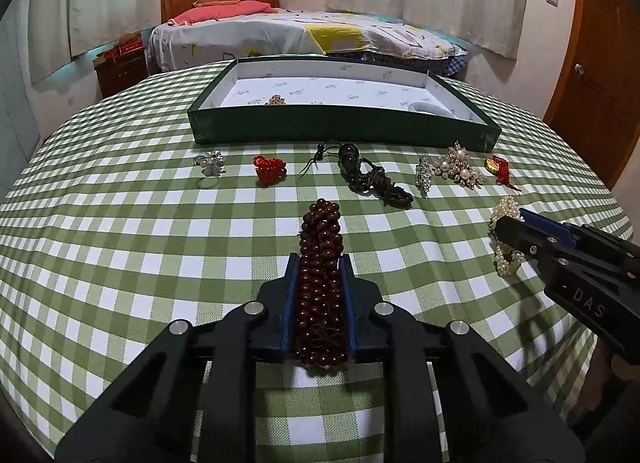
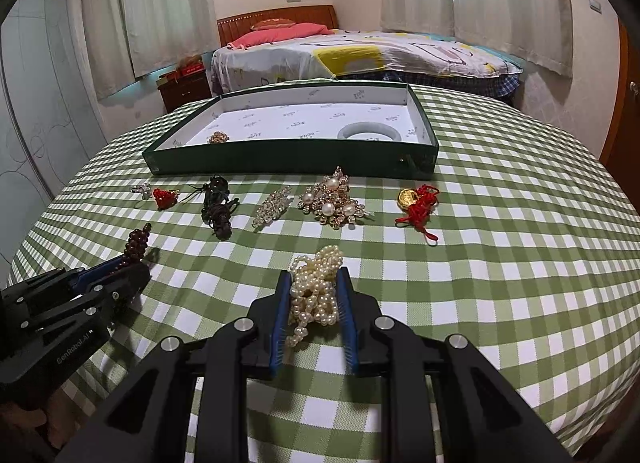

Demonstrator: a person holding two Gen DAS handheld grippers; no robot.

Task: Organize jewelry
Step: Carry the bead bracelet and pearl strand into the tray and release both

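My left gripper [image 1: 320, 259] is shut on a dark red bead bracelet [image 1: 320, 231] that lies lengthwise between its blue pads on the green checked tablecloth. In the right wrist view my right gripper [image 2: 314, 275] is shut on a bunched pearl strand [image 2: 316, 291], also down at the cloth. The green tray [image 1: 280, 131] with a white lining stands beyond both. It holds a small gold brooch [image 1: 276, 100] and a white bangle [image 2: 368, 131]. The right gripper [image 1: 508, 223] shows at the right of the left wrist view, and the left gripper [image 2: 136, 263] at the left of the right wrist view.
A row of jewelry lies before the tray: a silver piece [image 1: 209, 161], a red knot [image 1: 270, 169], a dark cord bracelet [image 1: 372, 179], a crystal brooch [image 1: 423, 175], a pearl-and-gold brooch [image 1: 458, 169] and a gold charm on red cord [image 1: 500, 169]. A bed [image 1: 300, 35] stands behind the table.
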